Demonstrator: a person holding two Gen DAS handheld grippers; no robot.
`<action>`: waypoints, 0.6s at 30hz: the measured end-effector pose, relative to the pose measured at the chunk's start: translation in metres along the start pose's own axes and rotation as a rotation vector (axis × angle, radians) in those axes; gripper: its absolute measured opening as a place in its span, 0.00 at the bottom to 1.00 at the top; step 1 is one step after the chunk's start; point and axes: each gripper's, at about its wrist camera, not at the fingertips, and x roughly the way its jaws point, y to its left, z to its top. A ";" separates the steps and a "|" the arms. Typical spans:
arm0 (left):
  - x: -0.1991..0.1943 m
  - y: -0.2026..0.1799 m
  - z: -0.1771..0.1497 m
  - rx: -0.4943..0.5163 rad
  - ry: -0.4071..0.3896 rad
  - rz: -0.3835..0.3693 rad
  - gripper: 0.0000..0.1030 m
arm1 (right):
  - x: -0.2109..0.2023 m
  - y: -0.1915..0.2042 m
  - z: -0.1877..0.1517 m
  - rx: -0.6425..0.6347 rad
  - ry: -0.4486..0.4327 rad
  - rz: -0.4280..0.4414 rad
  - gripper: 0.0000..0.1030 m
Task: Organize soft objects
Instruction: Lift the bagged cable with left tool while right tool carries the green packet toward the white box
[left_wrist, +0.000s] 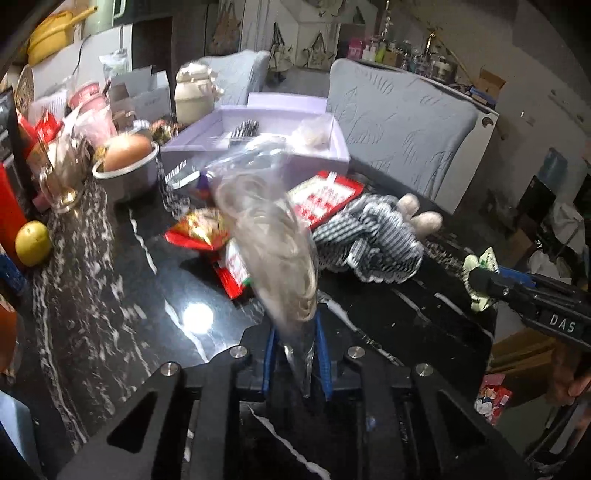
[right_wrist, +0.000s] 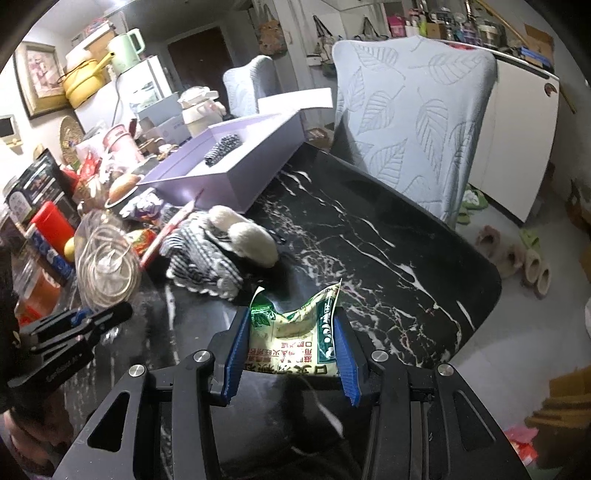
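My left gripper (left_wrist: 297, 354) pinches a clear bag (left_wrist: 266, 236); only my right gripper's (right_wrist: 291, 354) view shows its green packet (right_wrist: 295, 332), clamped, near the lilac box (right_wrist: 236, 177).

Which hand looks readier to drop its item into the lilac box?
Probably left. The left gripper already pinches the clear plastic bag of coiled cord, lifted facing the open lilac box. The right gripper holds a green-and-white packet farther away.

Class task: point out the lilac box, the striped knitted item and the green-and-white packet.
lilac box (right_wrist: 236, 181), right wrist view, near side wall.
striped knitted item (left_wrist: 373, 240), left wrist view, its middle.
green-and-white packet (right_wrist: 291, 332), right wrist view, its centre.
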 end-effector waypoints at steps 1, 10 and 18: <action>-0.005 -0.001 0.003 0.005 -0.011 -0.001 0.19 | -0.003 0.002 0.001 -0.007 -0.004 0.004 0.41; -0.039 -0.007 0.030 0.046 -0.116 -0.023 0.18 | -0.024 0.024 0.018 -0.064 -0.052 0.064 0.41; -0.029 0.003 0.025 -0.002 -0.100 0.001 0.18 | -0.021 0.032 0.025 -0.091 -0.064 0.073 0.41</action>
